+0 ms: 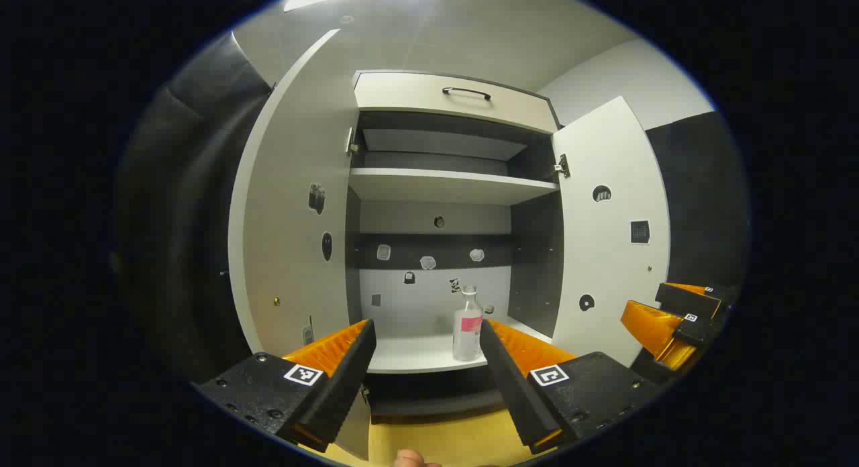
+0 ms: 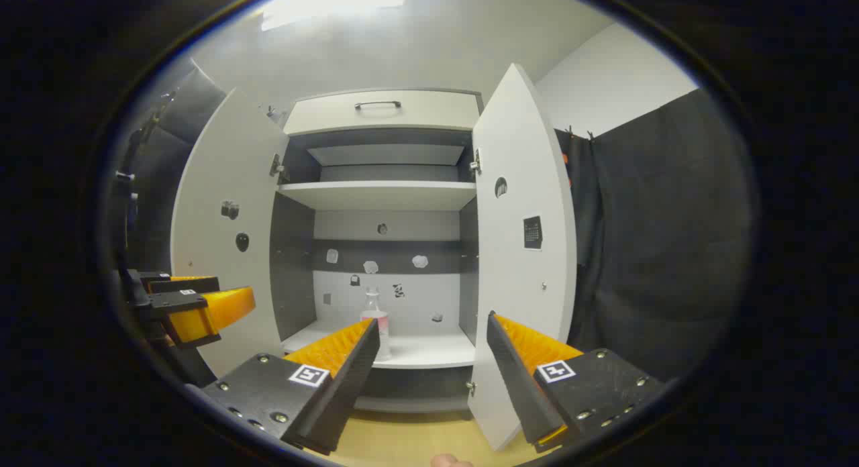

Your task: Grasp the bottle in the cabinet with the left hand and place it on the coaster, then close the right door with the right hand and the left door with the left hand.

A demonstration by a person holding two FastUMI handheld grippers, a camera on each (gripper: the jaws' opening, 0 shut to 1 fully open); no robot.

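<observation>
No word, brand or number can be read. A pink label band is seen on the clear plastic bottle (image 1: 467, 325) (image 2: 376, 319), its print too small to make out. Square black-and-white coded markers are borne on the left gripper (image 1: 427, 333) and on the right gripper (image 2: 429, 329), without letters. Small dark stickers are scattered on the white open cabinet doors (image 1: 607, 232) (image 2: 527, 232) and back panel, all illegible

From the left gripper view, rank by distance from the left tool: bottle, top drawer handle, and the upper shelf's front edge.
1. Clear bottle with pink label, low on the bottom shelf, just ahead of the left tool.
2. White upper shelf's front edge, above.
3. Dark drawer handle, at the cabinet's top.
</observation>
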